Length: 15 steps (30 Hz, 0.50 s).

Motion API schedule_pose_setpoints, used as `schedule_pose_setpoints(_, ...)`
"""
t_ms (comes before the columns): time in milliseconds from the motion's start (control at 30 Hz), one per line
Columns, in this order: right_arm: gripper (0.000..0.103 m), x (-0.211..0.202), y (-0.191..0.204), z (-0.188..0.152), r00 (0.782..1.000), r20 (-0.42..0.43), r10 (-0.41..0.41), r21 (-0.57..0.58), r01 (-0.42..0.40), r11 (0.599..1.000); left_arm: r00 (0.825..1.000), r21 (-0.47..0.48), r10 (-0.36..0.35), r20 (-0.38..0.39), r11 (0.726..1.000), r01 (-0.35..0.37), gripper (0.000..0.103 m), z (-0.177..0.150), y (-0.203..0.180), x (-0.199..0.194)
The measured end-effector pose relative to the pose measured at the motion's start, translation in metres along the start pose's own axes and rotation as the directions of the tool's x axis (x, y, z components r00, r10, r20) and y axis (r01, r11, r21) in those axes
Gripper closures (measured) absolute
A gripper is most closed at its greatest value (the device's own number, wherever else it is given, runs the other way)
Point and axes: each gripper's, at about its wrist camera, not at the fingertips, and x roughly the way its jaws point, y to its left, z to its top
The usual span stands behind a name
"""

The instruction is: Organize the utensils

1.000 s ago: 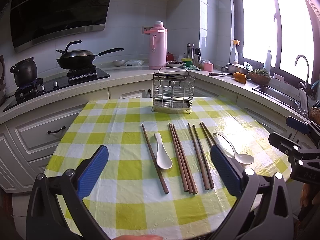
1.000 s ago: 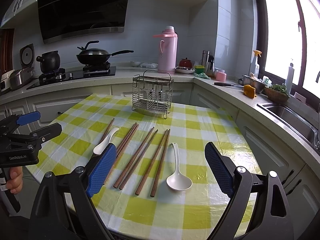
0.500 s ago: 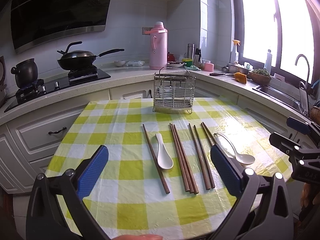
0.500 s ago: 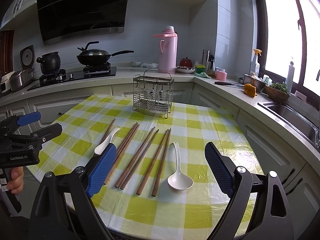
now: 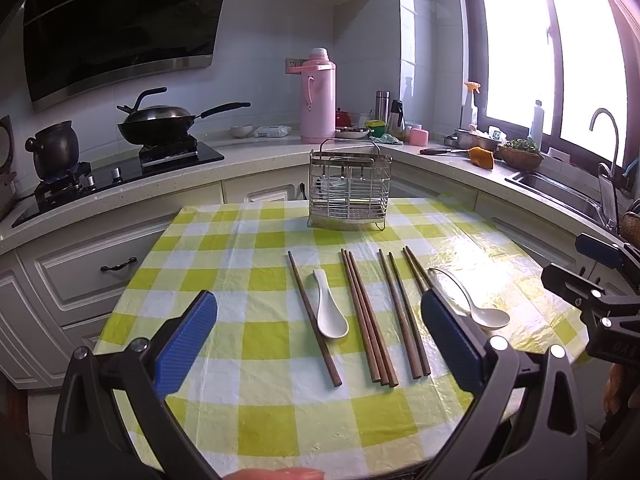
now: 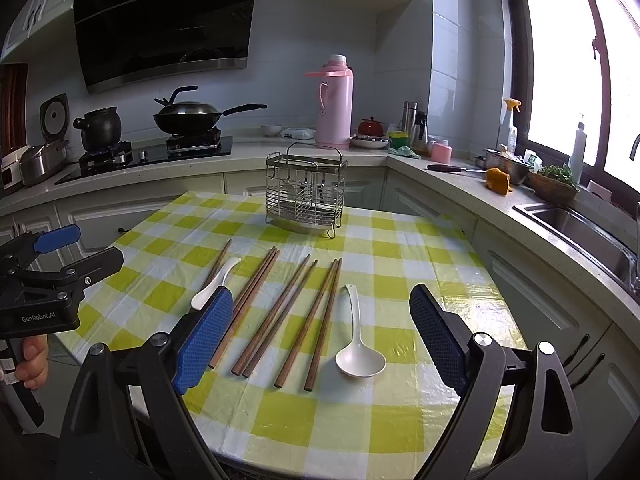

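Observation:
Several brown wooden chopsticks (image 5: 366, 312) (image 6: 280, 312) lie side by side on the yellow checked tablecloth (image 5: 256, 336) (image 6: 400, 280). A short white spoon (image 5: 330, 312) (image 6: 216, 282) lies among them on the left. A long-handled white ladle spoon (image 5: 472, 300) (image 6: 358, 340) lies on the right. A wire utensil rack (image 5: 349, 186) (image 6: 306, 192) stands upright at the far side of the table. My left gripper (image 5: 320, 332) is open and empty above the table's near edge. My right gripper (image 6: 320, 328) is open and empty, also near the front edge.
A curved counter runs behind the table with a wok (image 6: 188, 114), a dark pot (image 6: 98, 128), a pink thermos (image 6: 335, 104) and a sink (image 6: 580, 224) at the right. The other gripper shows at the edge of each view (image 5: 600, 300) (image 6: 48, 280).
Both grippers have risen and eased back very slightly; the utensils sit a little lower in each view. Nothing on the table has moved.

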Motion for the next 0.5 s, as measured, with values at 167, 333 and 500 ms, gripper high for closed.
schedule_pose_setpoints(167, 0.018, 0.0006, 0.0000, 0.0007, 1.000, -0.004, 0.002, 0.001, -0.002, 1.000, 1.000, -0.002, 0.002, 0.004, 1.000, -0.002, 0.004, 0.0002, 0.0006, -0.0022)
schedule_pose_setpoints(333, 0.018, 0.0000, -0.0013, 0.0014, 1.000, -0.002, 0.001, 0.009, -0.001, 1.000, 1.000, -0.003, 0.003, 0.007, 1.000, -0.003, 0.004, 0.0015, 0.0006, -0.0027)
schedule_pose_setpoints(500, 0.018, -0.0009, -0.0013, 0.0018, 1.000, -0.001, 0.003, 0.009, -0.003, 1.000, 1.000, -0.008, 0.008, 0.013, 1.000, -0.008, 0.004, 0.0030, 0.0025, -0.0043)
